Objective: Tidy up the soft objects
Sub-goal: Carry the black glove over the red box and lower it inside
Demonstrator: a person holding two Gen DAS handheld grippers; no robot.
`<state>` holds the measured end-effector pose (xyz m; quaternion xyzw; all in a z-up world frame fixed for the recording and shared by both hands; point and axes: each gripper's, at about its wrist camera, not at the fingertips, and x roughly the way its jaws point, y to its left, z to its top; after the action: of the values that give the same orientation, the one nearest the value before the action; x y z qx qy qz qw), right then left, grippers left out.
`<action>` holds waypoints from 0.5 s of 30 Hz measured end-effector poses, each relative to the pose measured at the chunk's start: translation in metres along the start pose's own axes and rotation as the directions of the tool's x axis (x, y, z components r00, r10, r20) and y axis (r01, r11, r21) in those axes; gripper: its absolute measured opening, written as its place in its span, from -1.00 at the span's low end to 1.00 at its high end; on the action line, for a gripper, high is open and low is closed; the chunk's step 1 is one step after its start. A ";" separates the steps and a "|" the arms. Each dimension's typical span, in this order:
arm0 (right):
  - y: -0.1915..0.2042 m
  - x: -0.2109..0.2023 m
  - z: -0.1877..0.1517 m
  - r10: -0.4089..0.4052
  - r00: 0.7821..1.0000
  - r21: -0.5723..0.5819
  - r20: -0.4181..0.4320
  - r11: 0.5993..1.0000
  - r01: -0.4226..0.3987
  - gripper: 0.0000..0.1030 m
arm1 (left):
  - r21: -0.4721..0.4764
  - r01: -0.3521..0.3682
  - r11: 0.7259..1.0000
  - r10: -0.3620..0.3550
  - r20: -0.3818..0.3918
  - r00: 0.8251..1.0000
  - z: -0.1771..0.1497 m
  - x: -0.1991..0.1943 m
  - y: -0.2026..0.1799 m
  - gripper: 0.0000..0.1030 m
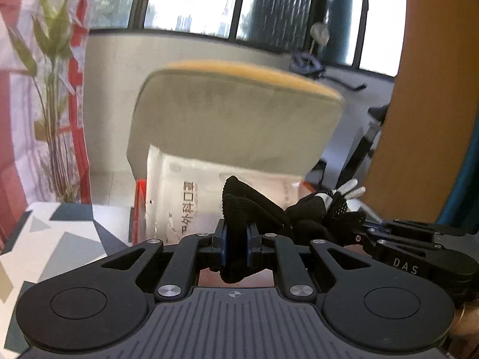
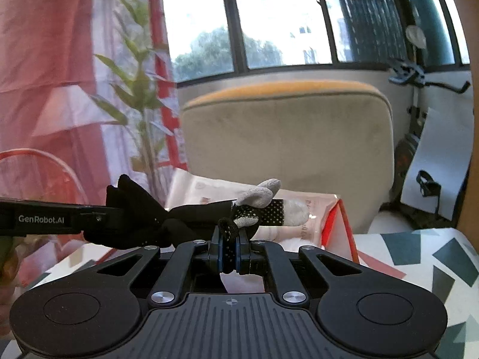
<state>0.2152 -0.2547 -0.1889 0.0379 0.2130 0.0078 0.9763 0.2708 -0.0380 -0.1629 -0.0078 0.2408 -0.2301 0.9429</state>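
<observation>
Both the left gripper (image 1: pixel 236 236) and right gripper (image 2: pixel 229 246) are clenching one black glove (image 2: pixel 191 218) above the patterned worktop (image 2: pixel 419 263) (probably cloth-covered); a beige chair (image 2: pixel 287 137) is facing windows (image 2: pixel 269 21).

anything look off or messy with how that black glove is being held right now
Yes: the black glove is bunched and twisted, not flat. The left claw pinches one end, the right claw pinches a dotted fold near its grey fingertips, and the middle is knotted up between them, in the air above the patterned table.
</observation>
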 end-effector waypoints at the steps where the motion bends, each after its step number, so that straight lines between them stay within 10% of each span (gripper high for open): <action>1: -0.003 0.010 0.002 -0.006 1.000 0.011 -0.015 1.000 0.006 -0.87 | -0.013 -0.003 1.000 0.003 -0.020 1.000 0.001 0.011 0.002 -0.75; 15: -0.028 0.114 -0.021 -0.028 0.954 0.026 -0.297 0.999 0.038 -0.87 | 0.023 -0.016 1.000 0.023 -0.326 0.945 -0.013 0.102 0.015 -0.74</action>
<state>0.3100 -0.2775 -0.2577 0.0483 0.3579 -0.0063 0.9325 0.3508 -0.0682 -0.2229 0.0424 0.3911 -0.2213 0.8923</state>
